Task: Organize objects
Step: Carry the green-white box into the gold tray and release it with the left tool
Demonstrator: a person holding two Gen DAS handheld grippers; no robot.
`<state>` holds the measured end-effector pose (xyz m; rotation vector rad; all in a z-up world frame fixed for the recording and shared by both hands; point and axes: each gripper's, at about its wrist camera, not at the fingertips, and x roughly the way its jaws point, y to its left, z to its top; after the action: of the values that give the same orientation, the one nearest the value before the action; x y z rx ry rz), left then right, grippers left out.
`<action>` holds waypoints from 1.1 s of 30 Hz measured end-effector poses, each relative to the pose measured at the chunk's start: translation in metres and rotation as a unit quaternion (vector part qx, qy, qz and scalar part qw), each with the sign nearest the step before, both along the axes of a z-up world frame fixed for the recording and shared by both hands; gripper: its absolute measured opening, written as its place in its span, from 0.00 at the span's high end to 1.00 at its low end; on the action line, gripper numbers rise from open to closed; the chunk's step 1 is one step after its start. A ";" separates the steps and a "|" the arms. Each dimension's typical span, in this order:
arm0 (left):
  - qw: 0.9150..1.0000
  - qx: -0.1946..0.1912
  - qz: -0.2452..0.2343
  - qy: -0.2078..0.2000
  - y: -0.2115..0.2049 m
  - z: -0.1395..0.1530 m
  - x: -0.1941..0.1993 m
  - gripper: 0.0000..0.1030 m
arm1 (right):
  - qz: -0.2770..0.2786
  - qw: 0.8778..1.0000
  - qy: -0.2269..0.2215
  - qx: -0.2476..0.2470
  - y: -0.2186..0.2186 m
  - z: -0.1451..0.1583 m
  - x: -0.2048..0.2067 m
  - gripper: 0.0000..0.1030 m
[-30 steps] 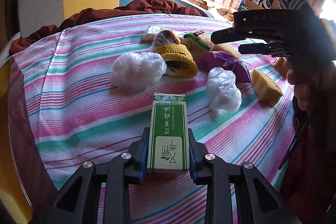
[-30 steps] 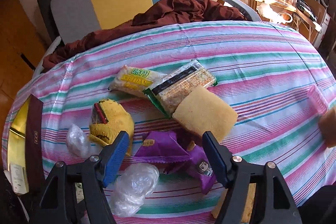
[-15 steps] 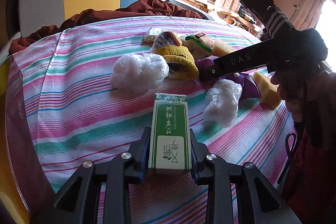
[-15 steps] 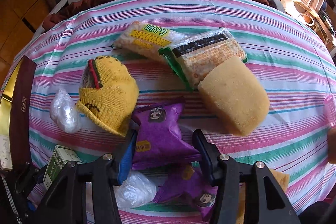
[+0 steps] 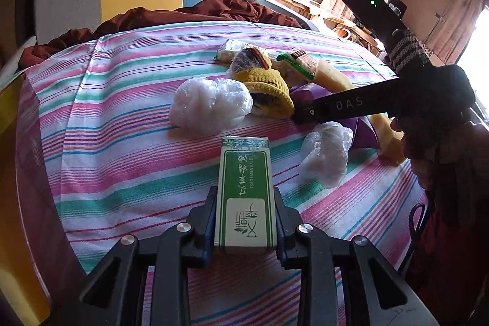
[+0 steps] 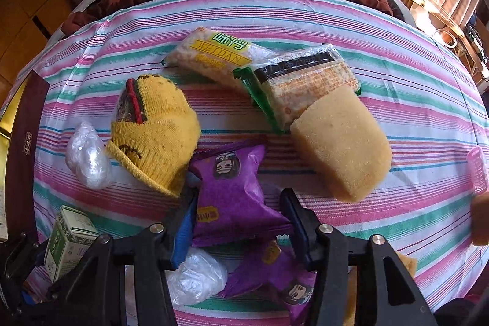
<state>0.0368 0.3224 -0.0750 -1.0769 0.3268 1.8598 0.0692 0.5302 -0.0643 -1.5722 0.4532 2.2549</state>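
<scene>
Green box (image 5: 246, 194), bottom center, is clamped by left claw (image 5: 246, 222); right claw (image 6: 237, 219) brackets purple snack packet (image 6: 233, 191), grip unconfirmed.

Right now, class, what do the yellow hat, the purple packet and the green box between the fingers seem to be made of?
Yellow ribbed knit hat: wool or acrylic yarn, matte; visible stitches and rolled cuff.
Purple snack packet: thin plastic film, slightly glossy; crinkles and a serrated sealed edge.
Green and white rectangular box: apparently printed cardboard, smooth; sharp folded edges, held by the left gripper.
</scene>
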 end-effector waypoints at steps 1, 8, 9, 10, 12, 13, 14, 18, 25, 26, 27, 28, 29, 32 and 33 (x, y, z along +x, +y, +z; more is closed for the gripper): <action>1.000 0.005 0.002 0.000 -0.004 0.004 0.001 0.70 | 0.001 1.000 -0.001 0.002 0.000 0.000 0.000 0.48; 0.998 0.028 0.040 0.031 -0.045 0.052 -0.008 0.70 | 0.008 1.000 -0.006 0.019 -0.013 -0.002 -0.012 0.48; 0.997 0.029 0.052 0.040 -0.054 0.060 -0.014 0.70 | 0.009 1.000 -0.006 0.022 -0.015 -0.001 -0.013 0.48; 0.996 0.029 0.064 0.048 -0.064 0.068 -0.020 0.70 | 0.010 1.000 -0.007 0.025 -0.016 -0.001 -0.013 0.48; 0.993 0.029 0.097 0.061 -0.090 0.082 -0.038 0.70 | 0.012 1.000 -0.008 0.028 -0.017 -0.001 -0.013 0.48; 0.991 0.026 0.111 0.065 -0.103 0.087 -0.049 0.70 | 0.012 0.999 -0.008 0.029 -0.017 0.000 -0.013 0.48; 0.989 0.021 0.128 0.072 -0.119 0.093 -0.060 0.70 | 0.011 0.999 -0.008 0.029 -0.018 0.000 -0.013 0.48; 0.974 -0.002 0.204 0.098 -0.184 0.104 -0.108 0.69 | 0.012 0.999 -0.010 0.034 -0.021 -0.001 -0.015 0.48; 0.950 -0.027 0.307 0.044 -0.273 0.077 -0.173 0.69 | 0.013 0.999 -0.010 0.039 -0.023 0.000 -0.016 0.48; 0.949 -0.033 0.311 0.039 -0.277 0.072 -0.178 0.69 | 0.013 0.999 -0.010 0.040 -0.023 0.000 -0.016 0.48; 0.948 -0.040 0.313 0.033 -0.279 0.065 -0.181 0.69 | 0.013 0.999 -0.010 0.041 -0.024 0.000 -0.016 0.48; 0.946 -0.047 0.318 0.028 -0.282 0.059 -0.183 0.69 | 0.013 0.999 -0.010 0.041 -0.024 -0.001 -0.016 0.48; 0.946 -0.053 0.320 0.024 -0.282 0.053 -0.183 0.69 | 0.013 0.999 -0.010 0.041 -0.023 -0.001 -0.016 0.48; 0.940 -0.060 0.334 0.014 -0.289 0.040 -0.185 0.63 | 0.013 0.999 -0.010 0.041 -0.023 0.000 -0.015 0.48; 0.939 -0.059 0.337 0.007 -0.291 0.037 -0.186 0.62 | 0.013 0.999 -0.010 0.041 -0.024 0.001 -0.015 0.48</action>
<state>-0.1489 0.0312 -0.0383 -1.3730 0.0730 2.4749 0.0537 0.5067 -0.0636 -1.5668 0.3325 2.2460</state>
